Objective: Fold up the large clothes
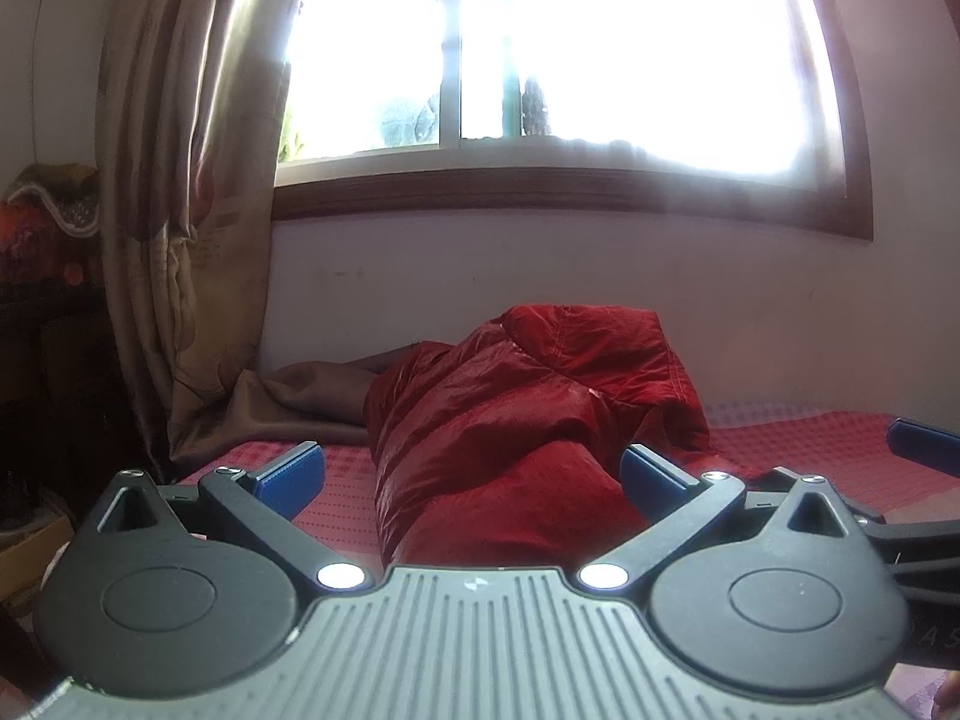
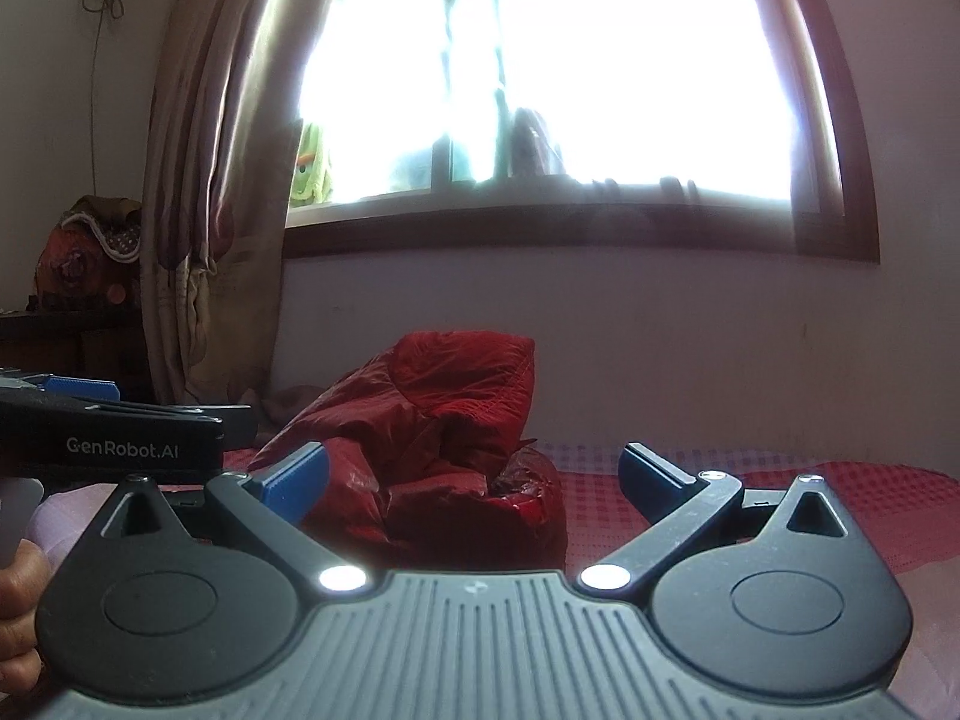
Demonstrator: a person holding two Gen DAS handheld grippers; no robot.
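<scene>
while both jaws gape empty, the slick jacket [image 1: 510, 420] bunched ahead between them could slip or snag layers.

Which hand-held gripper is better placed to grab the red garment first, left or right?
Left, probably. The left hand-held gripper is open with the red garment running between its fingers. The right hand-held gripper, also open, faces the heap's right end, with bare bed cover ahead of one finger.

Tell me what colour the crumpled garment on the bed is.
Shiny red garment, lying bunched on the red checked bed cover. The left wrist view shows it best.
</scene>
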